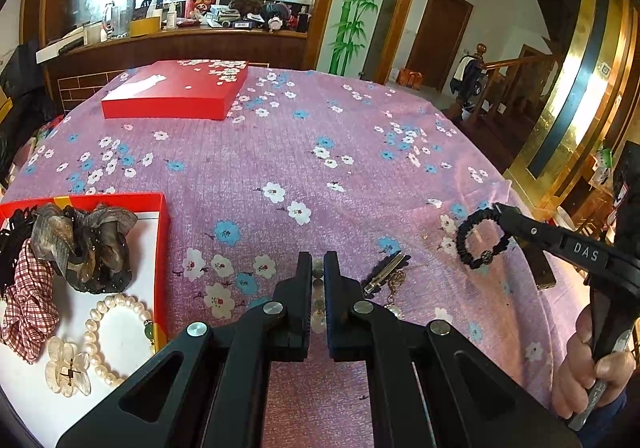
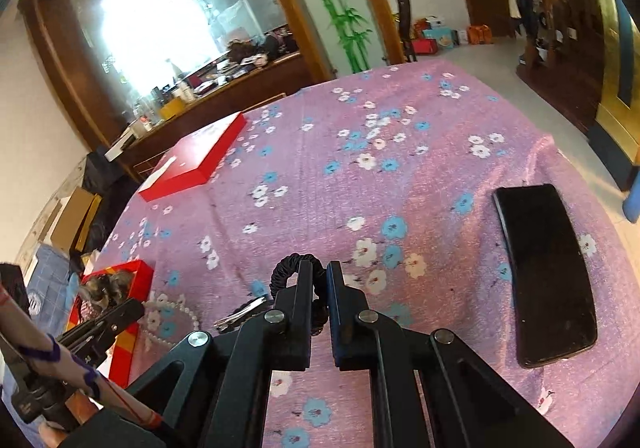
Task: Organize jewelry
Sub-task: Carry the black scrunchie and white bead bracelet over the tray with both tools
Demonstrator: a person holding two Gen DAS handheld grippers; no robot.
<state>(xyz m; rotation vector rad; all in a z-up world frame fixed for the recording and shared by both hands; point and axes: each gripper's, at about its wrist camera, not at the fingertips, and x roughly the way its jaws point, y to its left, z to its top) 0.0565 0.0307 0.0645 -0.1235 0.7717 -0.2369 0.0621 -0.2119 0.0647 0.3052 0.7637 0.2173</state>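
My left gripper point(image 1: 318, 260) is shut on a strand of pale beads point(image 1: 318, 290) that shows in the slit between its fingers. From the right wrist view the same left gripper point(image 2: 134, 307) points at a pearl strand point(image 2: 176, 310) lying on the cloth. My right gripper point(image 2: 319, 266) is shut on a black braided bracelet point(image 2: 290, 264). In the left wrist view that bracelet point(image 1: 466, 238) hangs as a loop from the right gripper point(image 1: 499, 207), low over the tablecloth. An open red box point(image 1: 162, 232) at the left holds scrunchies point(image 1: 86, 244), a pearl bracelet point(image 1: 120, 336) and a clear flower clip point(image 1: 68, 368).
A black and silver hair clip point(image 1: 384, 272) and a gold chain piece point(image 1: 396, 284) lie just right of my left fingers. The red box lid point(image 1: 176, 91) rests at the far left of the pink floral cloth point(image 1: 320, 151). A black phone point(image 2: 548, 272) lies at the right.
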